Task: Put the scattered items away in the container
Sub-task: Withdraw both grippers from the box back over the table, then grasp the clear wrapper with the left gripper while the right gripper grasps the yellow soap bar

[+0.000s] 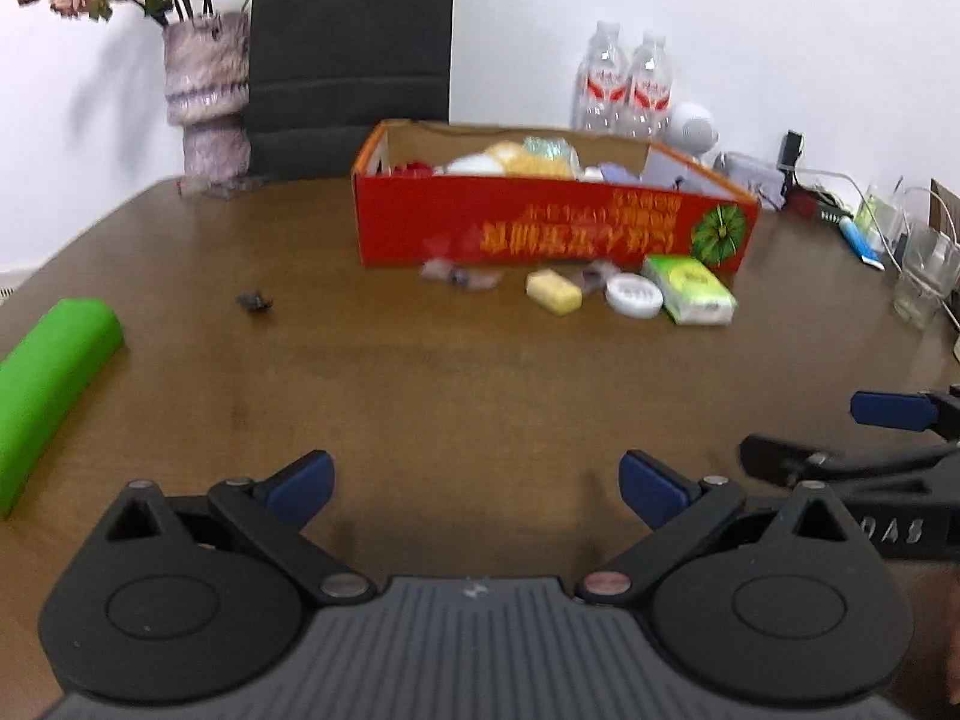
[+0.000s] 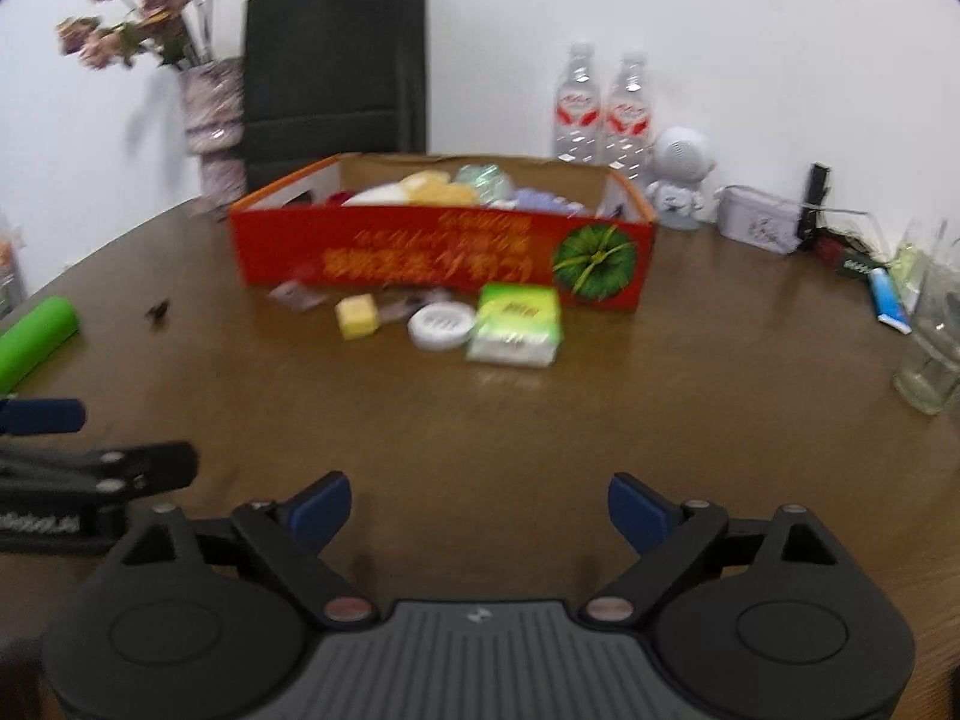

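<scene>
On the brown wooden table [image 1: 456,360], the red open-topped cardboard box [image 1: 540,228] sits toward the far edge, already holding several pale items. Just in front of its near wall lie a yellow block [image 1: 553,291], a round white lidded tin [image 1: 633,295], a green-and-white packet [image 1: 690,289] and some crumpled purple wrappers [image 1: 459,276]. A small dark clip [image 1: 255,302] lies apart, toward the left edge near a bright green cylinder [image 1: 51,378]. The left gripper [image 1: 477,489] and the right gripper [image 2: 479,510] both hover over the near edge, jaws spread wide with nothing between them
</scene>
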